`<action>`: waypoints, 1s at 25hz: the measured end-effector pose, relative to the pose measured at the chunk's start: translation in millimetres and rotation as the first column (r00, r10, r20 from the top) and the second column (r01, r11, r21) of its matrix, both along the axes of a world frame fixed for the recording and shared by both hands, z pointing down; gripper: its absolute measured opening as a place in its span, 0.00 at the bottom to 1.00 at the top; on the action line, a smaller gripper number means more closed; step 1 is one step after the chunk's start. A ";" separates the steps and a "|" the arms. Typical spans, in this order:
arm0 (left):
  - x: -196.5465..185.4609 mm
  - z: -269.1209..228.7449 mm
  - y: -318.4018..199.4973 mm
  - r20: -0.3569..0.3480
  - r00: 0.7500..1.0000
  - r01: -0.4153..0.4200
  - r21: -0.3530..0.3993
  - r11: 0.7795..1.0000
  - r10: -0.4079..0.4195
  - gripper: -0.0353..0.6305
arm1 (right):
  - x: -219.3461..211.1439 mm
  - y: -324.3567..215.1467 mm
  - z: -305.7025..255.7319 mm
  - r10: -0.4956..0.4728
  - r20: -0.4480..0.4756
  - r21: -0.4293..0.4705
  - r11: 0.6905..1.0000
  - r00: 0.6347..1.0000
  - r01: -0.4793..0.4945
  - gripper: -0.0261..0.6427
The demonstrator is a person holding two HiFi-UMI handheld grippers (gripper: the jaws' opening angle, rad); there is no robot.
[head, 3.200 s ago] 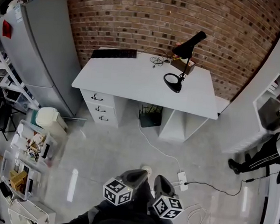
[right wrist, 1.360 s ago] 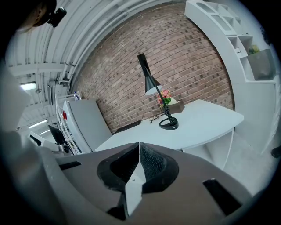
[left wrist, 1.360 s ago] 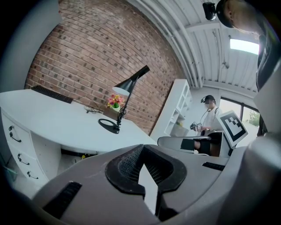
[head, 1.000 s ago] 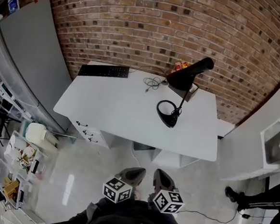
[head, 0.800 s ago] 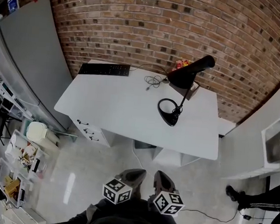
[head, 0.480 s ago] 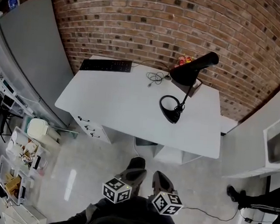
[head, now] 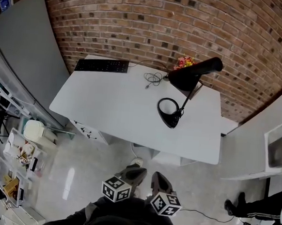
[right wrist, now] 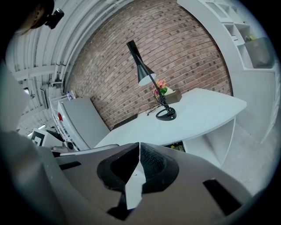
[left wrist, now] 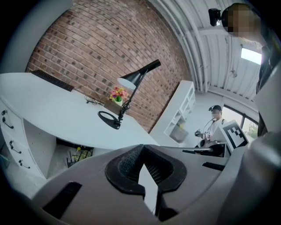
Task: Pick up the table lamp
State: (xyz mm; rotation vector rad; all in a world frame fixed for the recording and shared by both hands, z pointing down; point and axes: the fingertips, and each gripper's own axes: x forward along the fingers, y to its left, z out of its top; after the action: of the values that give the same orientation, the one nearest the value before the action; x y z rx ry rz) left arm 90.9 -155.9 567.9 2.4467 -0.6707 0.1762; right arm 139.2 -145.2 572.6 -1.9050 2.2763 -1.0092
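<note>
A black table lamp (head: 179, 102) with a ring base and a tilted cone shade stands on the white desk (head: 117, 107), right of its middle; the left gripper view shows the lamp (left wrist: 125, 99) and so does the right gripper view, lamp (right wrist: 153, 94). Both grippers hang low over the floor, well short of the desk's front edge. My left gripper (head: 135, 172) and right gripper (head: 156, 178) are side by side, each shut with nothing between the jaws. In the left gripper view the left gripper (left wrist: 142, 154) tips meet; likewise the right gripper (right wrist: 139, 146).
A black keyboard (head: 102, 65), a coiled cable (head: 153, 78) and a small flower pot (head: 185, 62) sit at the desk's back by the brick wall. A grey cabinet (head: 24, 52) stands left, white shelves (head: 279, 149) right. A person (left wrist: 211, 127) stands off to the right. Cluttered bins (head: 18, 158) line the left floor.
The view has drawn closer to the desk since the earliest frame. Over the last second both grippers shifted slightly and sank a little; the lamp has not moved.
</note>
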 end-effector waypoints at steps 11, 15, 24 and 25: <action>23.9 -19.9 -92.1 -0.020 1.000 0.022 0.025 0.999 -0.021 0.06 | 23.8 -98.9 -12.1 -0.022 -0.017 0.009 1.000 1.000 0.022 0.06; 25.2 -28.2 -132.1 -0.026 0.999 0.026 0.041 0.999 -0.025 0.06 | 27.7 -136.3 -15.0 -0.026 -0.021 0.009 1.000 0.999 0.026 0.06; 36.1 -37.6 -207.2 -0.033 0.999 -0.004 0.060 0.998 0.006 0.06 | 44.8 -200.2 -18.5 0.021 -0.029 0.011 1.000 0.999 -0.021 0.06; 38.7 -37.9 -213.0 -0.034 0.999 -0.014 0.060 0.998 0.016 0.06 | 48.2 -205.2 -18.9 0.034 -0.030 0.012 0.999 0.999 -0.033 0.06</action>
State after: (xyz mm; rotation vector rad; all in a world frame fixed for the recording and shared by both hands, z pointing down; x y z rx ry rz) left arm 129.6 -368.8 530.0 2.5069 -0.6509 0.1209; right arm 187.5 -350.3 553.7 -1.9607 2.2528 -0.9680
